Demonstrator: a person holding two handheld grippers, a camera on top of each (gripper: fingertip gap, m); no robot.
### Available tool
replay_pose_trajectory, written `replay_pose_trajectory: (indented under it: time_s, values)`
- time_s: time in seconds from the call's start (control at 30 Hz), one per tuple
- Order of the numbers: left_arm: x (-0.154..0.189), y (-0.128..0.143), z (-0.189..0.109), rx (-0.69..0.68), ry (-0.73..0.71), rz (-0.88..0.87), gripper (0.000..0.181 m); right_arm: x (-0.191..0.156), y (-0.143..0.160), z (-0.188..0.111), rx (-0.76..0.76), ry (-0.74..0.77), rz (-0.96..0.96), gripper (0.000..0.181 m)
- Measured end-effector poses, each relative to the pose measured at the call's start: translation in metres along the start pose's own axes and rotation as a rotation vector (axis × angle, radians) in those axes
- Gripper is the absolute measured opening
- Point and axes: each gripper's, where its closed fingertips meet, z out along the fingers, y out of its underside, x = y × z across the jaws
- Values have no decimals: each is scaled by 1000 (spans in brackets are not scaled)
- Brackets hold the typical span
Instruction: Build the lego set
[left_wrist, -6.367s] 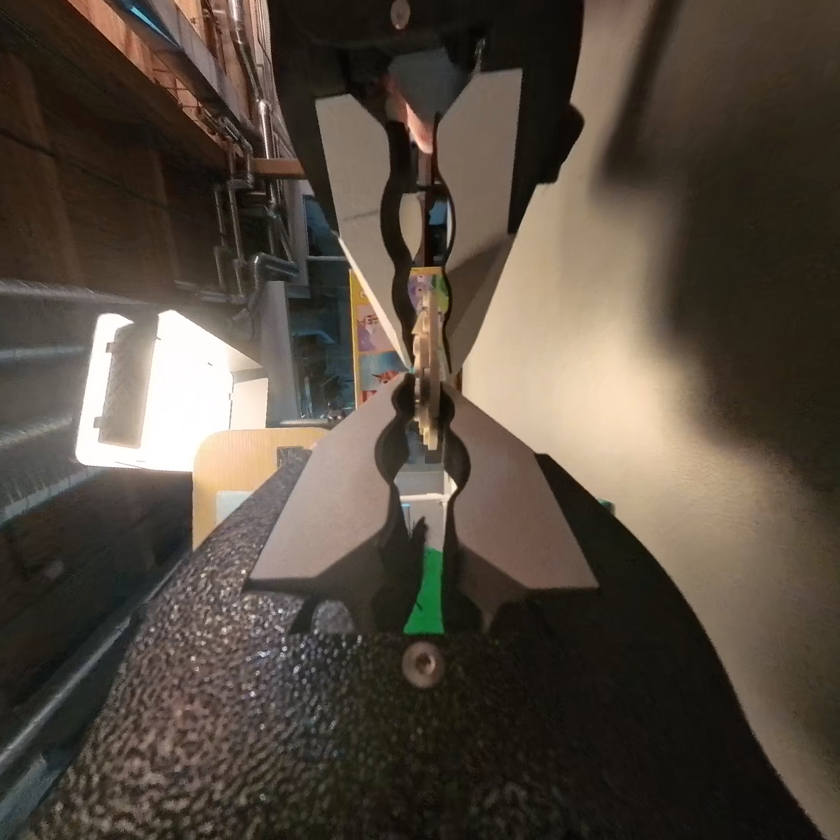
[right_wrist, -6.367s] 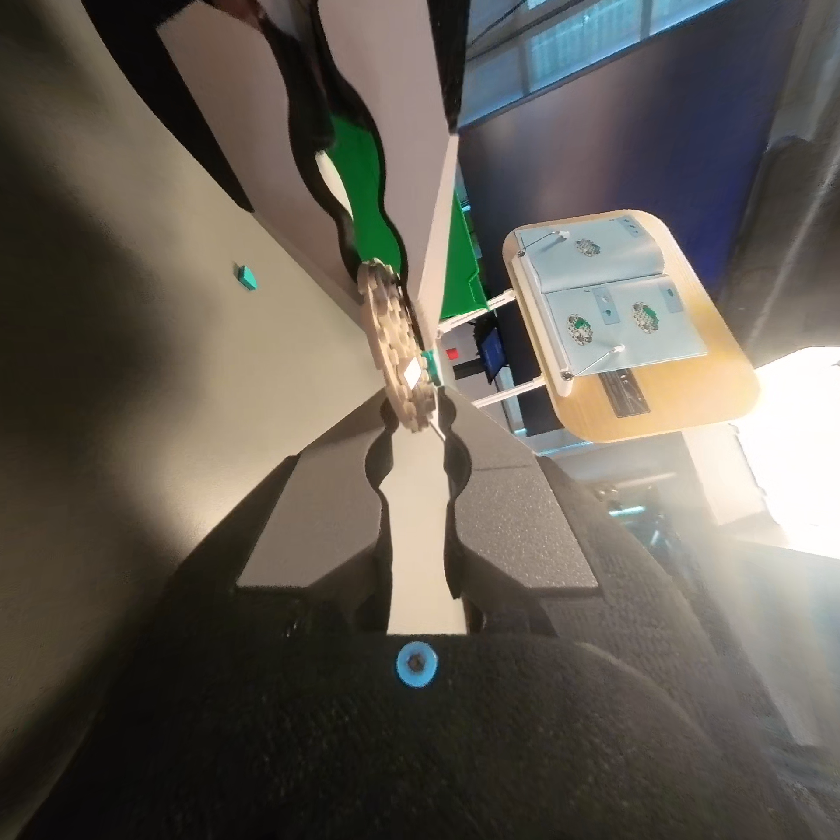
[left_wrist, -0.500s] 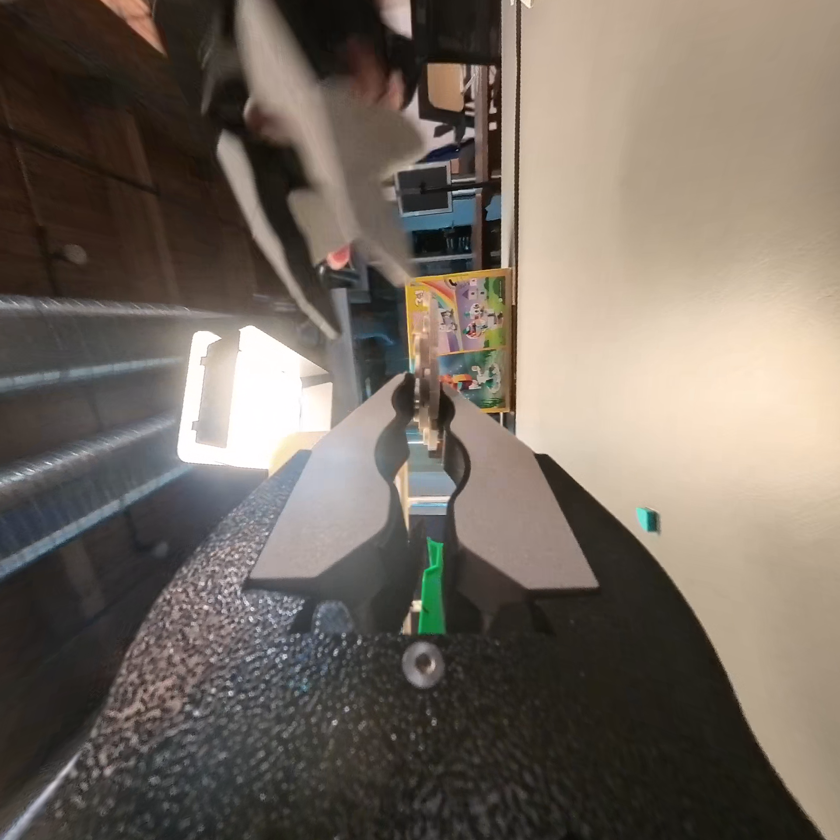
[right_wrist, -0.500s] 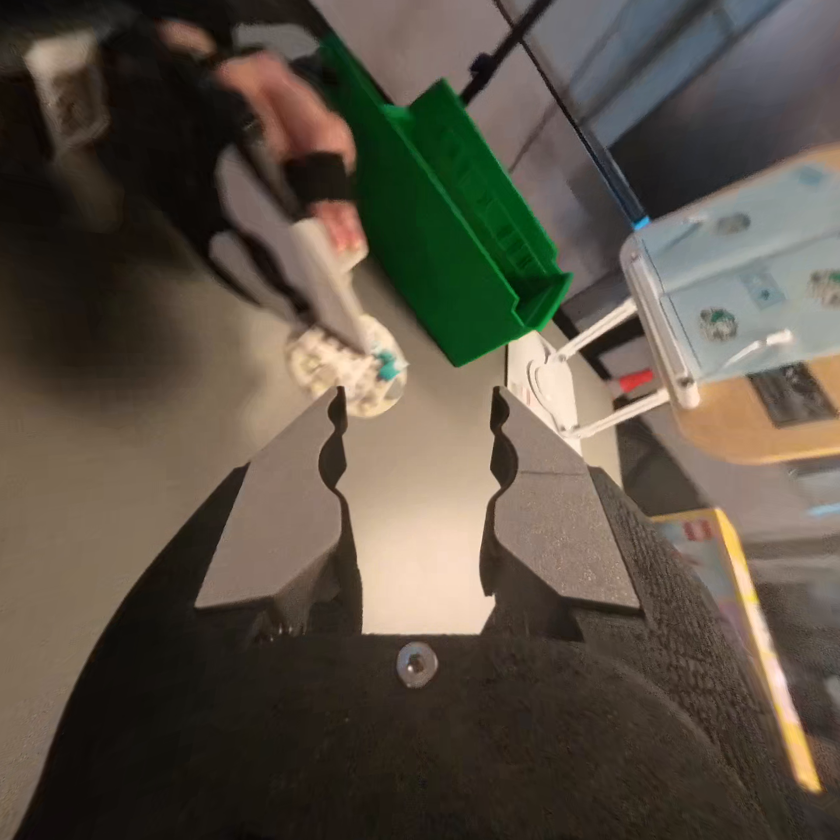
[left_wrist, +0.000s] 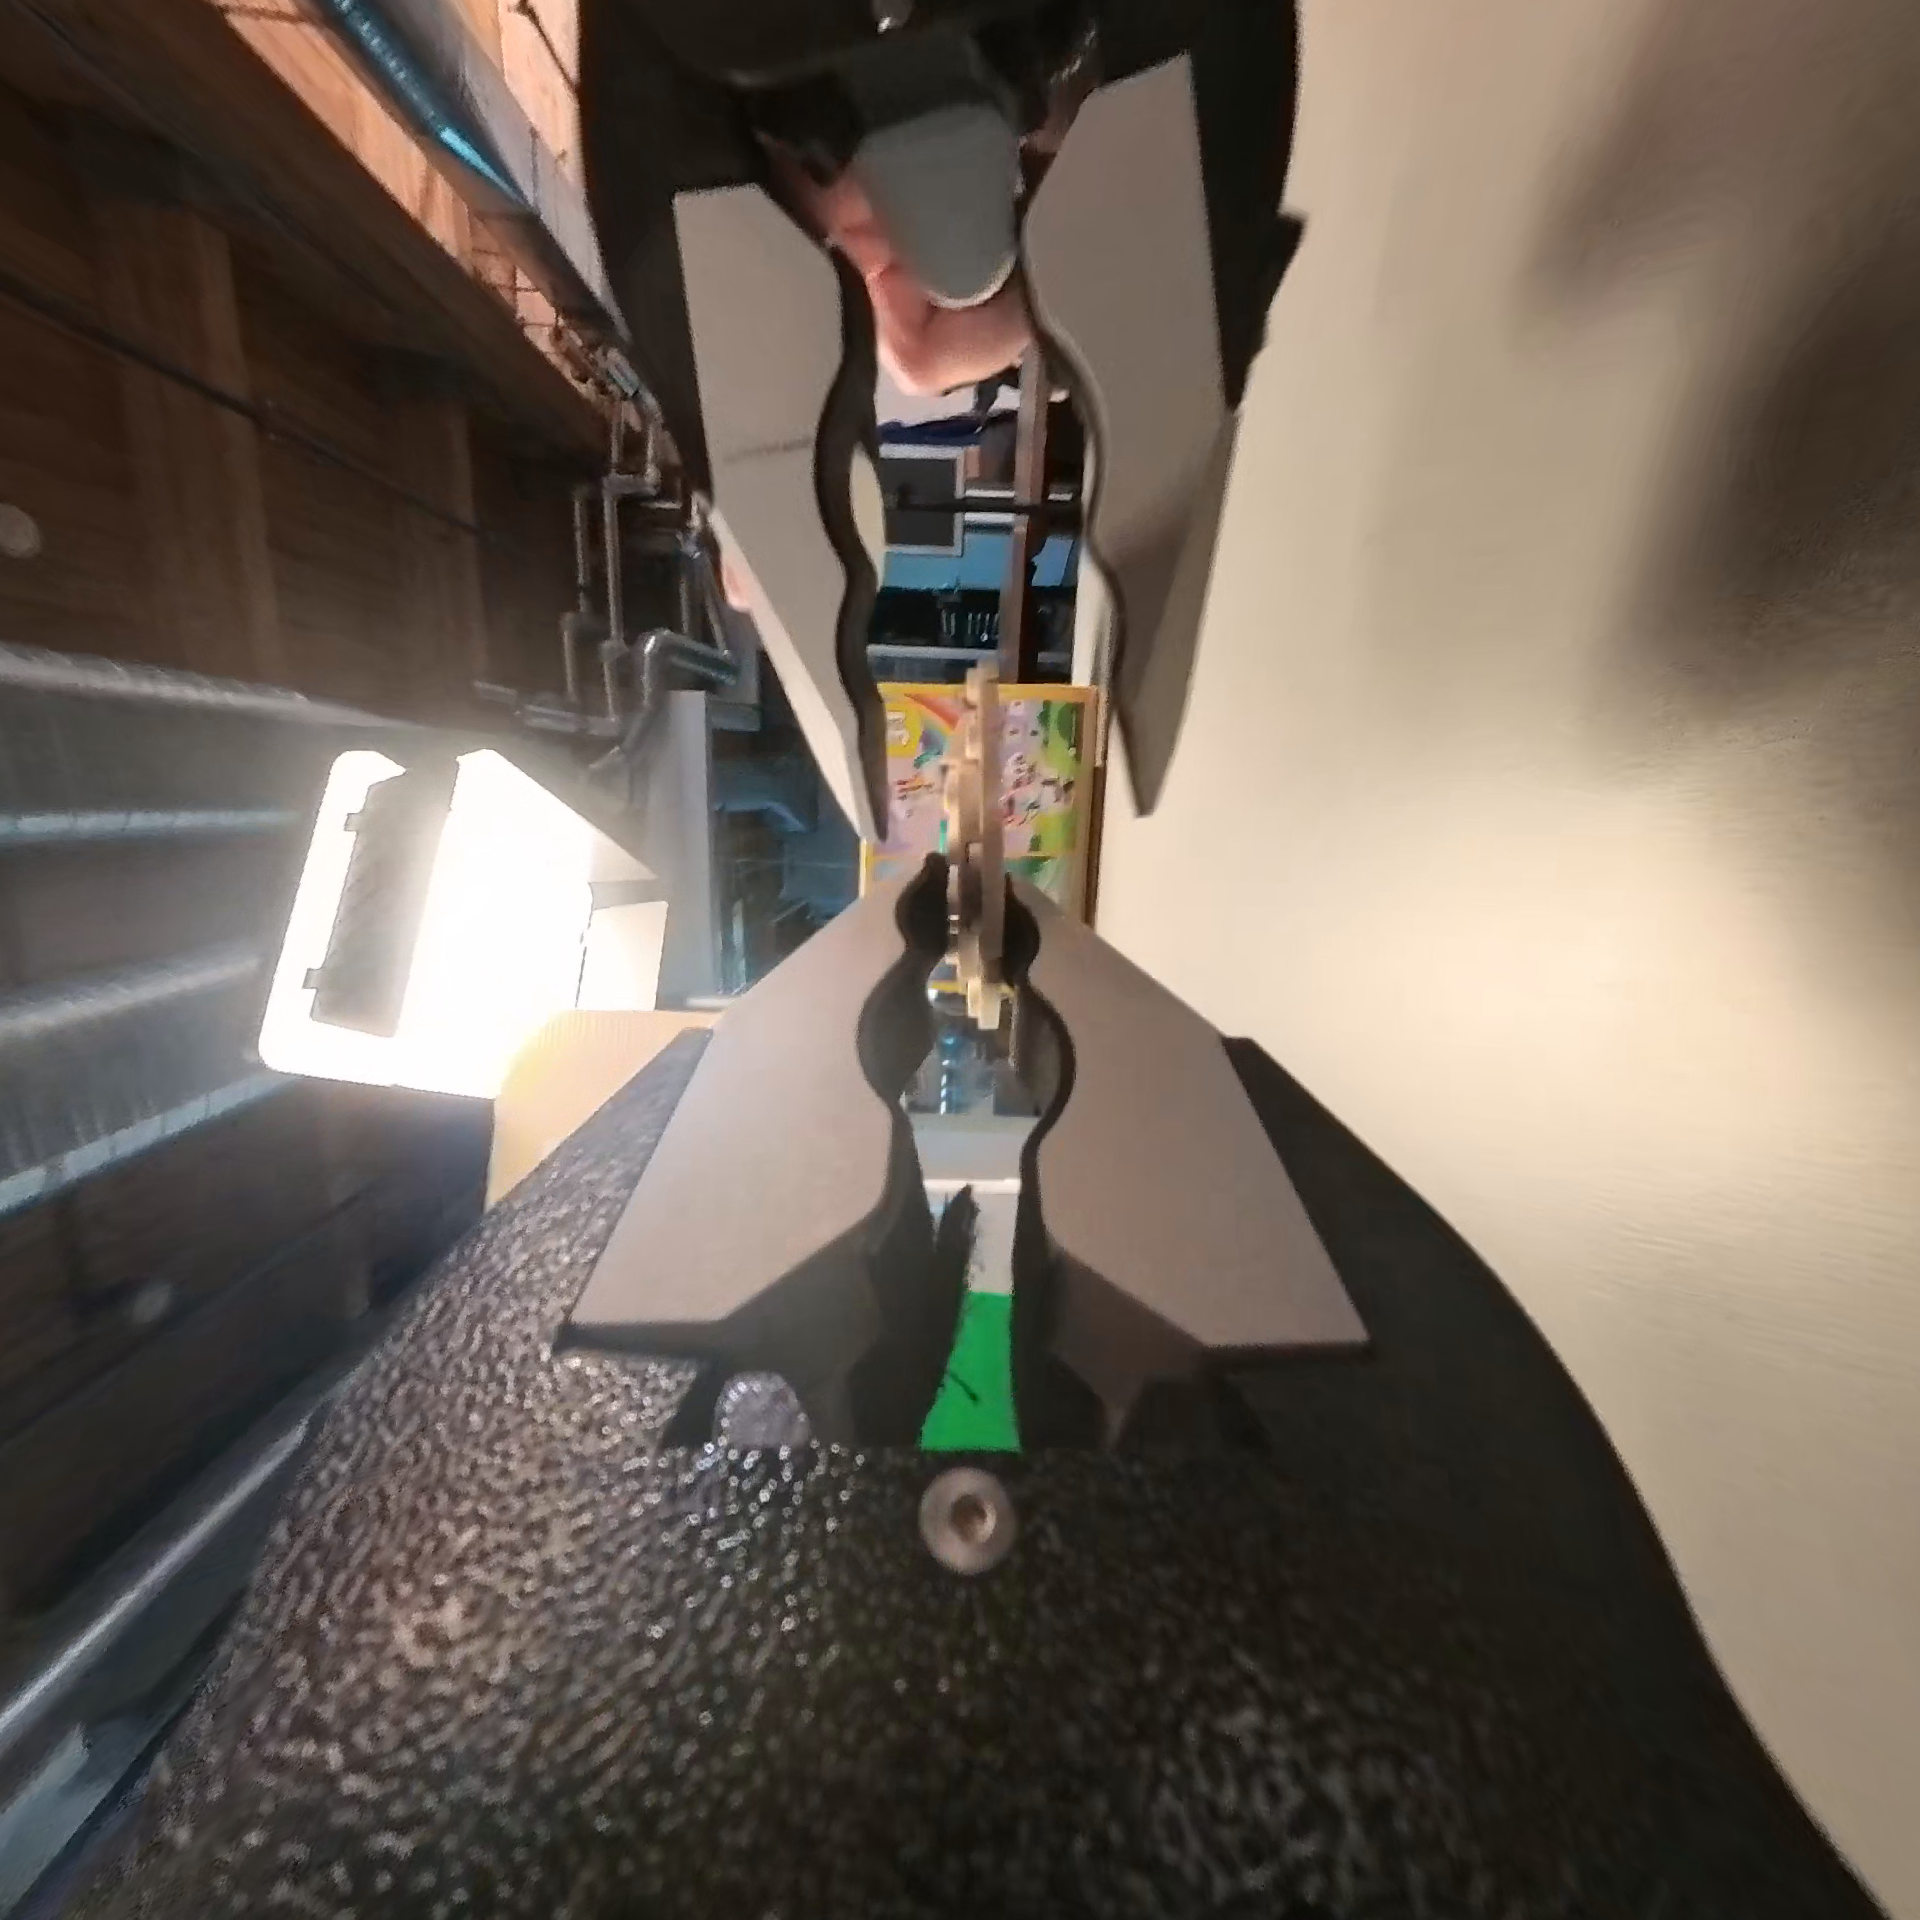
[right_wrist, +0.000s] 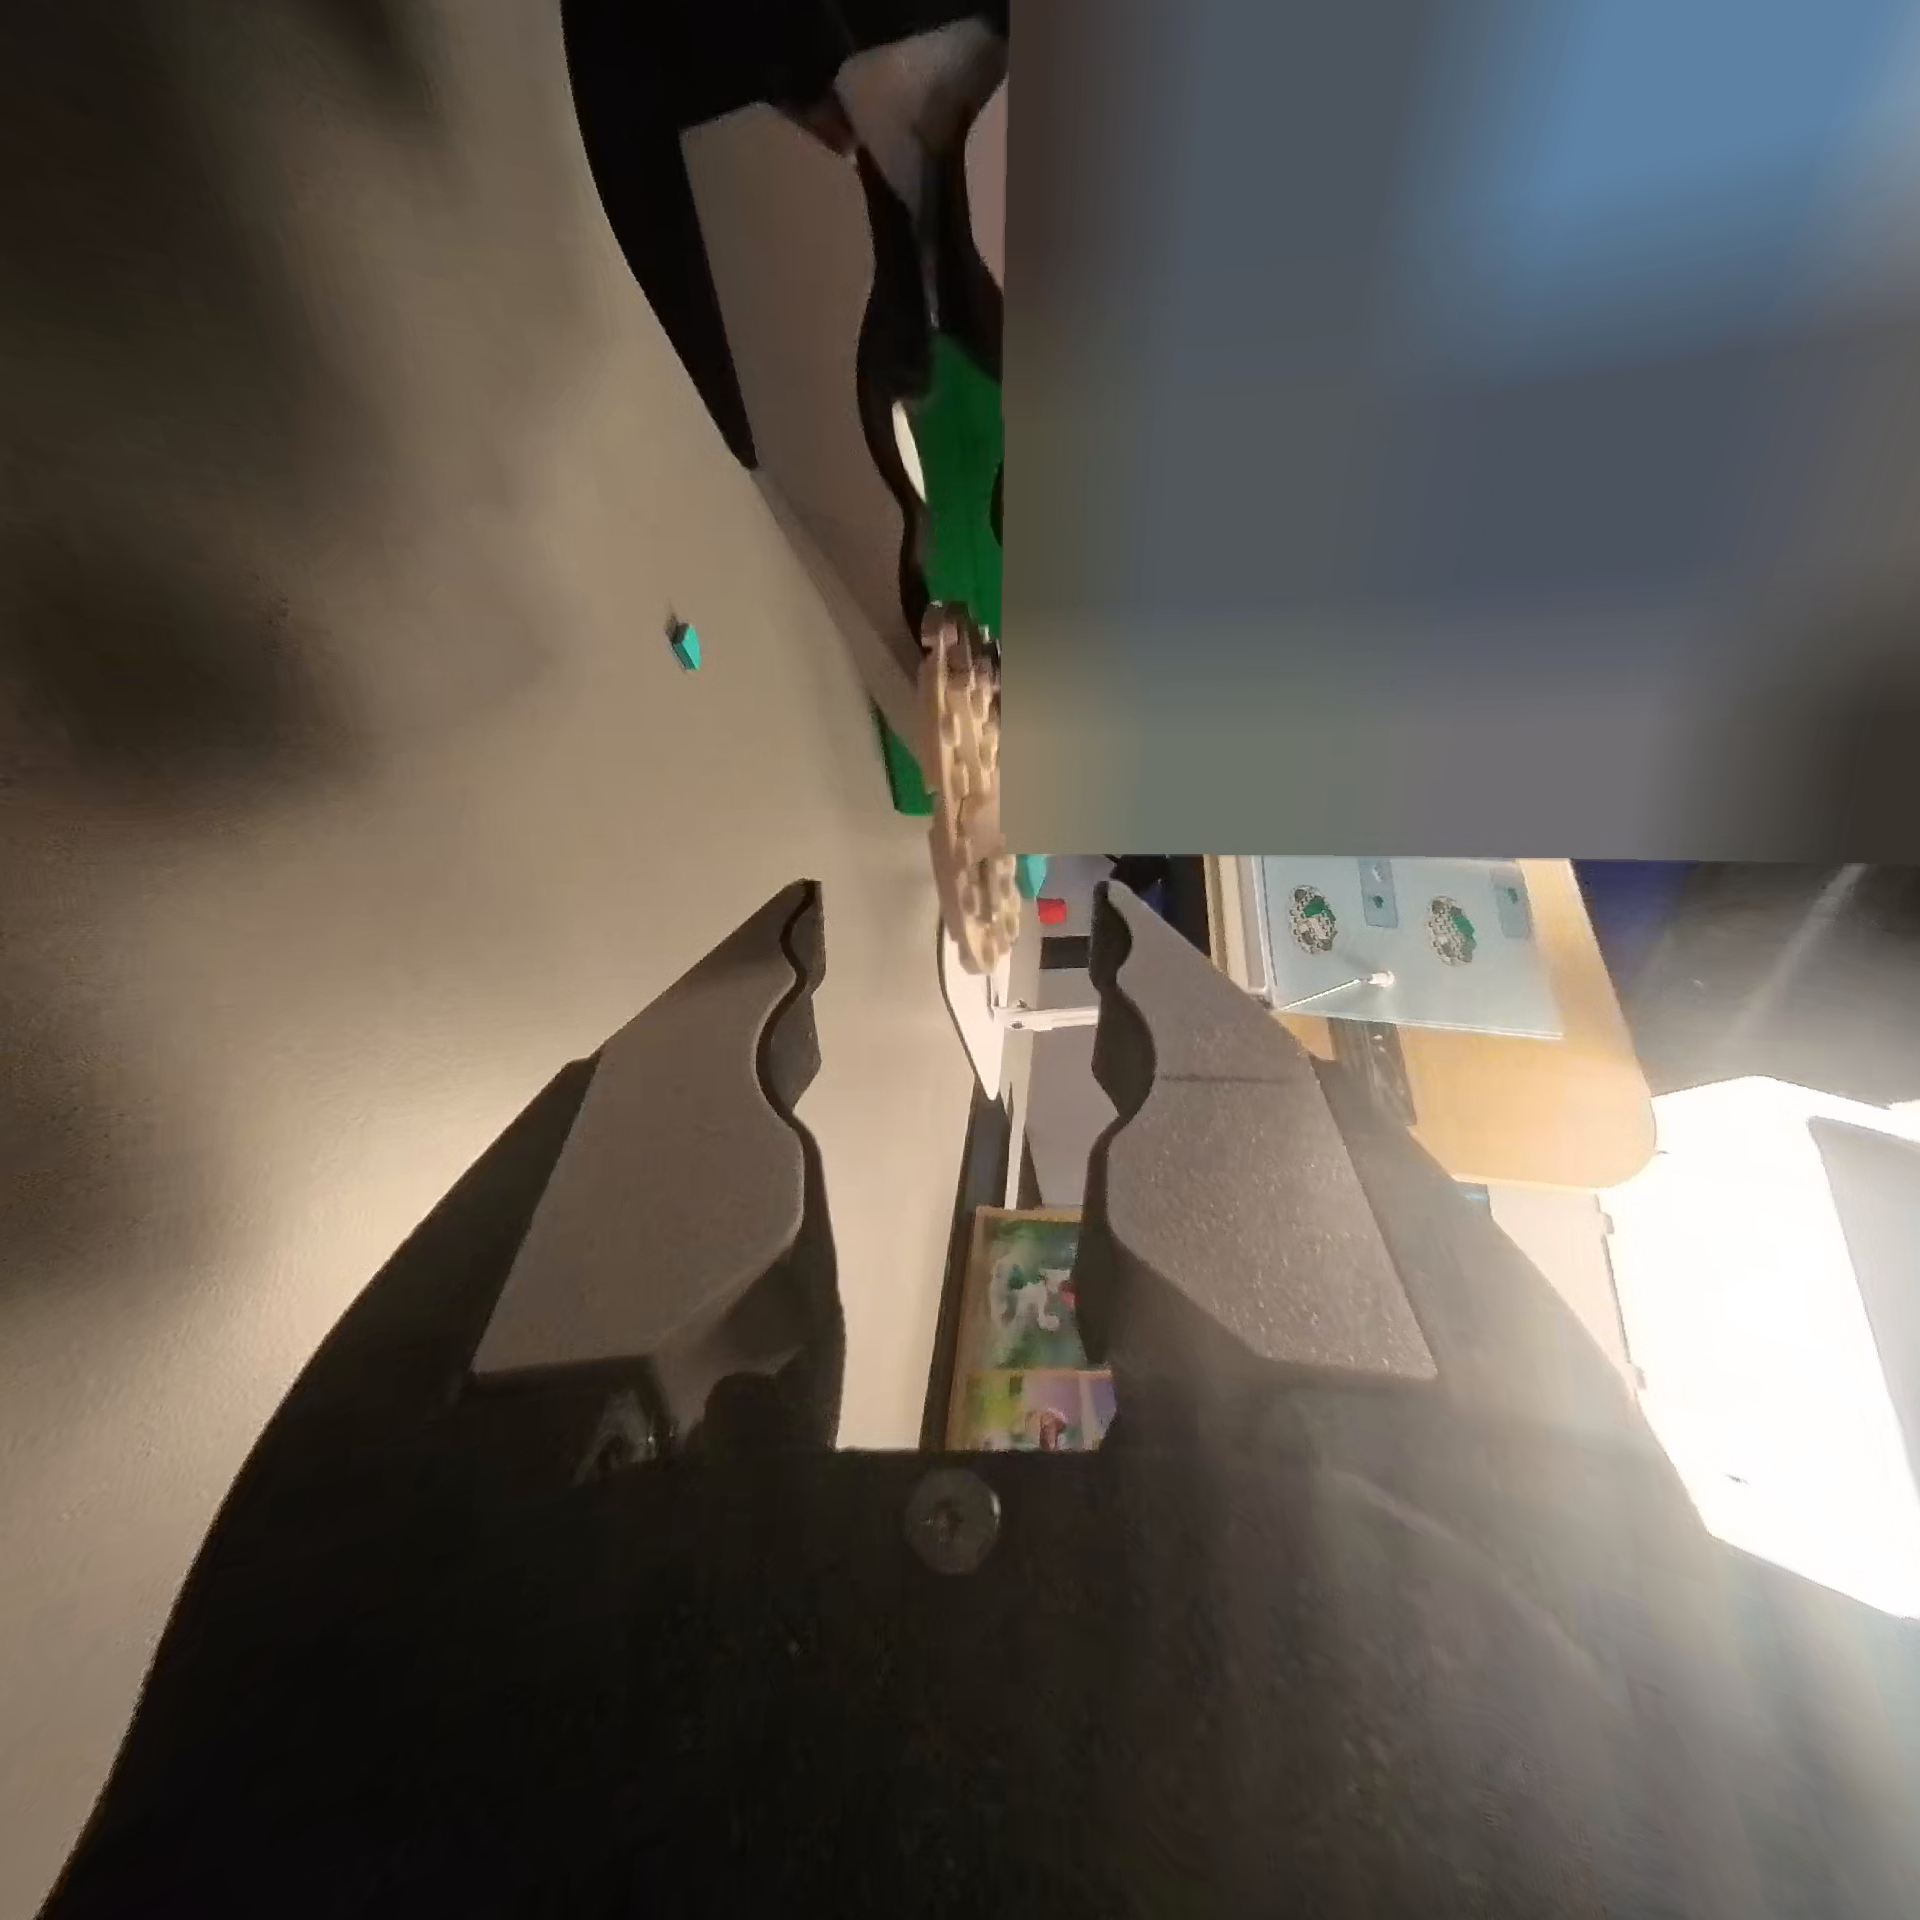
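**Holding a round tan plate on edge between two grippers**

Gripping the rim of a round tan plate (left_wrist: 977, 862), our left gripper (left_wrist: 971, 914) has its fingers clenched on it, so the studded disc stands on edge in the air beside the pale table (left_wrist: 1558, 727). We judge this hold is meant to steady the plate and present its faces to the other tool.

Facing it, our right gripper (right_wrist: 956, 914) has its fingers spread wide, one on either side of the plate's free edge without touching it. It looks ready to close in on the plate.

Farther out, a small teal brick (right_wrist: 684, 644) lies alone on the table, well apart from the plate. A green bin (right_wrist: 961, 488) sits behind the plate, and a colourful box (left_wrist: 987, 790) stands at the table's far edge.

A large blurred patch covers the plate's far side in the right wrist view. Seen edge-on, the plate's faces stay mostly hidden, so we cannot tell what is attached.
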Motion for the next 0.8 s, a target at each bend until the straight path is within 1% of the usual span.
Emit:
replay_pose_trajectory:
  time_s: [0.17, 0.5, 0.8]
  values:
    - [4, -5, -1, 22, 19, 10, 6, -2, -1, 2, -13, -3, -27, 38]
    - [8, -10, -2, 48, 29, 30, 6, -10, -3, 2, -3, -36, -24, 32]
    - [11, -12, -3, 76, 47, 9, 6, -14, -4, 1, 17, -51, 31, 31]
